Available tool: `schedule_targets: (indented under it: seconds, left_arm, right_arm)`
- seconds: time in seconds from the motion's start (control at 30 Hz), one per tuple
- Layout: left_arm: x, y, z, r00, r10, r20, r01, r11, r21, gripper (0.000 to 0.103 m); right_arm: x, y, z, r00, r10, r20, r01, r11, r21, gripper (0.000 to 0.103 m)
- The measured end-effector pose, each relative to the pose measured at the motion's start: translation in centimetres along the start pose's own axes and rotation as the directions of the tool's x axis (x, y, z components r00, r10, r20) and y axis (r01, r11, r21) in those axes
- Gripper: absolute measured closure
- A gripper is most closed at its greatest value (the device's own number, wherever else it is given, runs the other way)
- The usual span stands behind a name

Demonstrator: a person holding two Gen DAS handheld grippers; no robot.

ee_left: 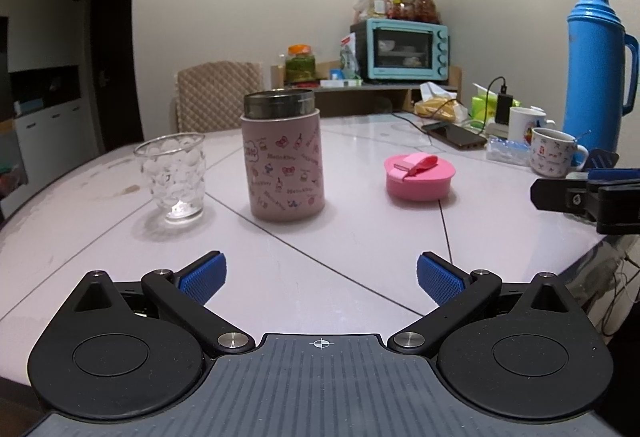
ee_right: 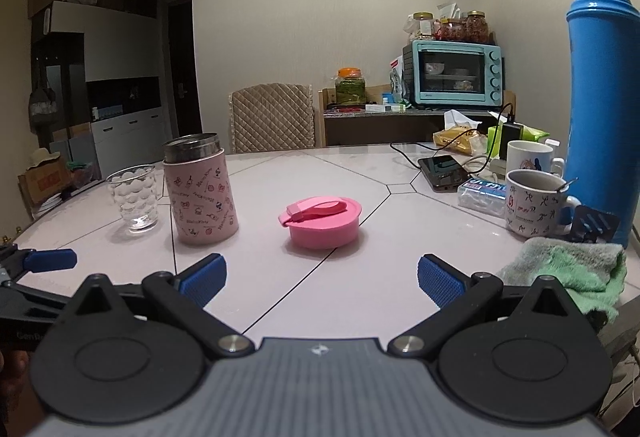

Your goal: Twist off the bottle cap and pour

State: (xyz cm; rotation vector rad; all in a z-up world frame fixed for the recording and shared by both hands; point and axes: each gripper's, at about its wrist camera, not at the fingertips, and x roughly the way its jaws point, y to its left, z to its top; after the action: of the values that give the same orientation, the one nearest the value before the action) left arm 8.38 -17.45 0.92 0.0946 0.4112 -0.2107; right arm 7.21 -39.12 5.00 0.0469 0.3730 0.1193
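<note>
- Far left we see the glass [ee_left: 173,179], upright on the worktop [ee_left: 320,257], looks empty apart from a glint at the base, so nothing poured as far as we can tell.
- Just right of it, near but not touching: the pink bottle [ee_left: 283,165], upright, steel mouth open, no cap on it.
- Further right, apart from the bottle: the pink cap [ee_left: 419,177] lying flat on the worktop, strap on top. So unscrewing reads as done.
- Left tongs [ee_left: 321,279]: blue pads spread wide, nothing between them, low over the near edge of the worktop, aimed roughly at the bottle.
- Right tongs [ee_right: 321,279]: also wide apart and empty, pointed about at the cap; in the left view they show at the right edge, side-on.
- Right side clutter, not task: two mugs [ee_right: 536,207], a phone [ee_right: 442,171], the tall blue thermos [ee_right: 600,97], a green cloth [ee_right: 568,271] near the right tongs.
- Progress call: cap off and parked, pour left. We judge the next move is a grasp on the bottle body, then a tilt over the glass.
- Risk, our guess: the bottle is wide for the tongs and sits close to the glass, so a sloppy approach could knock the glass.
</note>
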Motion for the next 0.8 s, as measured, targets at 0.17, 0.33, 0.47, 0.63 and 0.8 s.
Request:
schedule_targets:
  seconds: [0.17,0.33,0.47,0.63,0.8]
  left_arm:
    - [-0.8,0.0,-0.5,1.000,-0.018,0.013,0.018,1.000,-0.013,0.000]
    - [-1.1,0.1,-0.8,1.000,-0.026,0.018,0.027,0.999,-0.027,0.000]
    - [-1.4,0.2,-0.9,0.999,-0.027,0.022,0.028,0.999,-0.034,0.000]
    - [-2.0,0.5,-0.9,0.999,-0.018,0.033,0.020,0.999,-0.049,0.000]
    - [-2.4,0.7,-1.1,0.999,-0.011,0.033,0.013,0.998,-0.059,0.000]
  right_arm:
    - [-0.3,0.0,-0.4,1.000,-0.004,0.000,0.004,1.000,-0.007,0.000]
    - [-0.7,0.5,-0.6,1.000,-0.009,-0.002,0.009,1.000,-0.021,0.000]
    - [-1.2,0.8,-0.8,1.000,-0.020,0.019,0.020,1.000,-0.008,0.000]
    - [-1.9,1.4,-0.8,0.999,-0.018,0.037,0.019,0.999,-0.032,0.000]
    - [-2.5,1.5,-0.8,0.998,-0.018,0.056,0.019,0.999,-0.025,0.000]
